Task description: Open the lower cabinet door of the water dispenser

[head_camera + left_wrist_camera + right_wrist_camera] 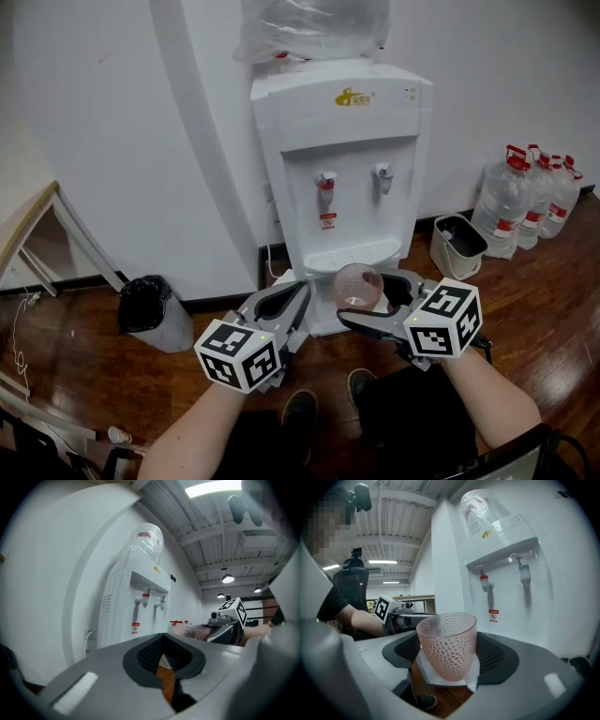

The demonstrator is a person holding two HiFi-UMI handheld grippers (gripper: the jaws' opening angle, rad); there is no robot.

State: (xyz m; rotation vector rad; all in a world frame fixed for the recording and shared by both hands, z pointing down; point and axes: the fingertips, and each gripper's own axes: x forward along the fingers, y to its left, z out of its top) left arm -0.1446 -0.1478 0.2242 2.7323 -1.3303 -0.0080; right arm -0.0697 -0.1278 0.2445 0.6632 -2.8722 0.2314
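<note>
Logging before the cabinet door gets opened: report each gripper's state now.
Left gripper: open, nothing between its jaws.
Right gripper: closed on the pink cup.

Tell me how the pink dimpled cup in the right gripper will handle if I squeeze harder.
The pink dimpled cup looks translucent and thin-walled, so probably light and possibly brittle. Its dimples should help the pads grip. It tapers toward the base, so it may creep upward.
</note>
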